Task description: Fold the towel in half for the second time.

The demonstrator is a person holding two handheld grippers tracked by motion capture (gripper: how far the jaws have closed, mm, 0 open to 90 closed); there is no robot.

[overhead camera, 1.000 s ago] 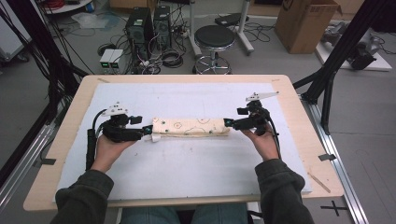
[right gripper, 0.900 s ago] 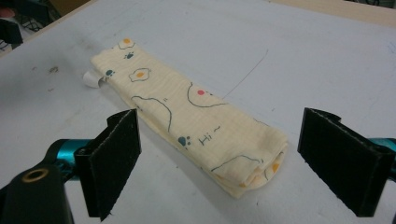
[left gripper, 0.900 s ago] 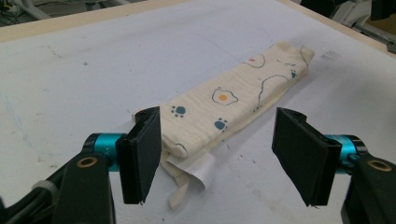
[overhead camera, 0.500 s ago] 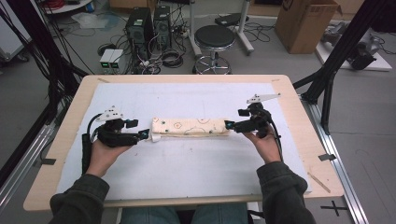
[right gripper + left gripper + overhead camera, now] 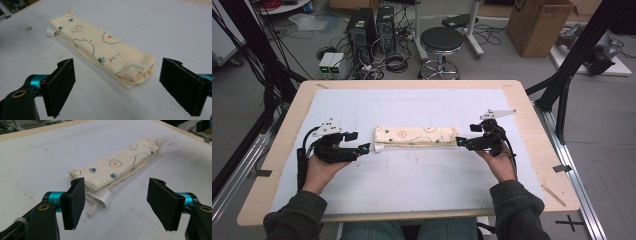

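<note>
A folded cream cloth (image 5: 414,135) printed with fried eggs and paw marks lies as a long strip across the middle of the white mat (image 5: 422,180). A white label (image 5: 103,197) and a thin loop stick out of its left end. My left gripper (image 5: 363,148) sits just off that end, open, with the cloth (image 5: 117,168) ahead of its jaws and nothing between them. At the other end my right gripper (image 5: 460,142) is open too. The cloth's folded end (image 5: 136,75) lies just beyond its pads, apart from them.
The mat covers a wooden table (image 5: 532,115). Beyond the far edge, on the floor, stand a black stool (image 5: 441,42), computer towers (image 5: 372,25) with cables and a cardboard box (image 5: 539,25). Black frame legs (image 5: 569,70) rise by the table's right side.
My left gripper has drawn back a little to the left, away from the cloth's end. The cloth and the right gripper have stayed where they were.
</note>
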